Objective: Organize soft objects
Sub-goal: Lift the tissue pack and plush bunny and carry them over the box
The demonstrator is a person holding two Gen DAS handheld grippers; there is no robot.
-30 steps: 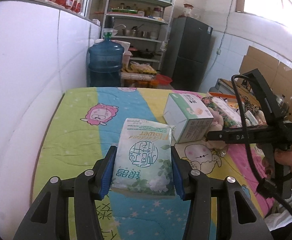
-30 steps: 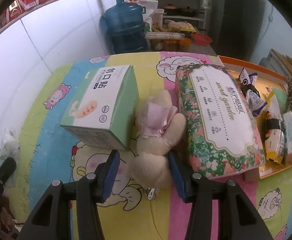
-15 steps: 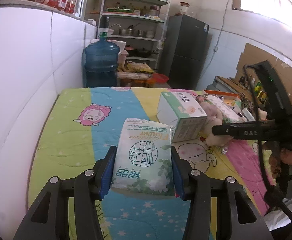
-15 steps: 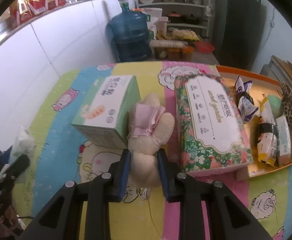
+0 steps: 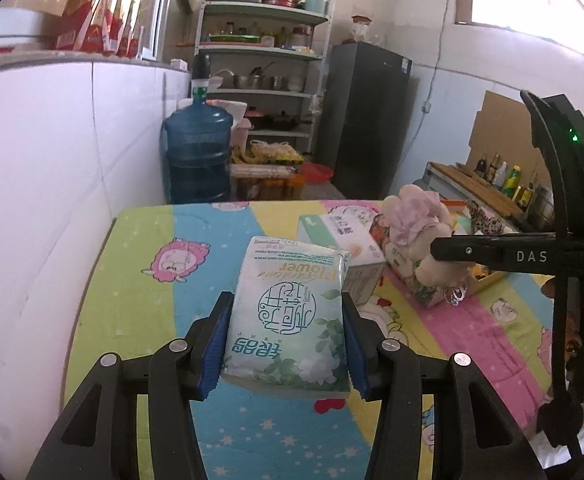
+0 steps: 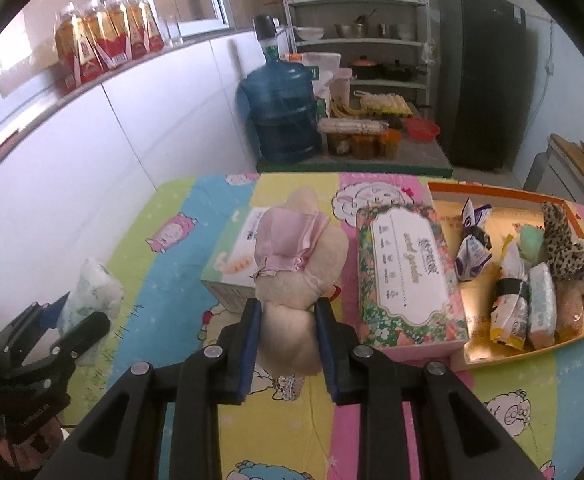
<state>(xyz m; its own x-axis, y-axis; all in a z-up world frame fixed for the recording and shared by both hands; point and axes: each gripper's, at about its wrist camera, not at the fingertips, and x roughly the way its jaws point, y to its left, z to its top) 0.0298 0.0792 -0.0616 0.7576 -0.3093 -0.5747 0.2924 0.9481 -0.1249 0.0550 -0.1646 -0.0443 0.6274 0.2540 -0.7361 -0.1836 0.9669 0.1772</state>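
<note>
My left gripper (image 5: 285, 344) is shut on a white-and-green tissue pack (image 5: 287, 312), held above the cartoon-print table cover (image 5: 131, 292). My right gripper (image 6: 287, 344) is shut on a cream plush toy (image 6: 292, 280) in a pink dress, lifted off the cover. The left wrist view shows that plush toy (image 5: 416, 224) at the right, gripped by the right tool. The tissue pack (image 6: 89, 296) shows at the left of the right wrist view.
A green-and-white box (image 6: 231, 264) and a floral tissue pack (image 6: 408, 272) lie mid-table. An orange tray (image 6: 492, 196) at the right holds snack packets and a leopard-print plush (image 6: 560, 244). A water jug (image 5: 197, 152), shelves and a fridge (image 5: 368, 120) stand beyond the table's far edge.
The right gripper closed on the plush toy and lifted it off the cover. The left gripper rose a little with the tissue pack.
</note>
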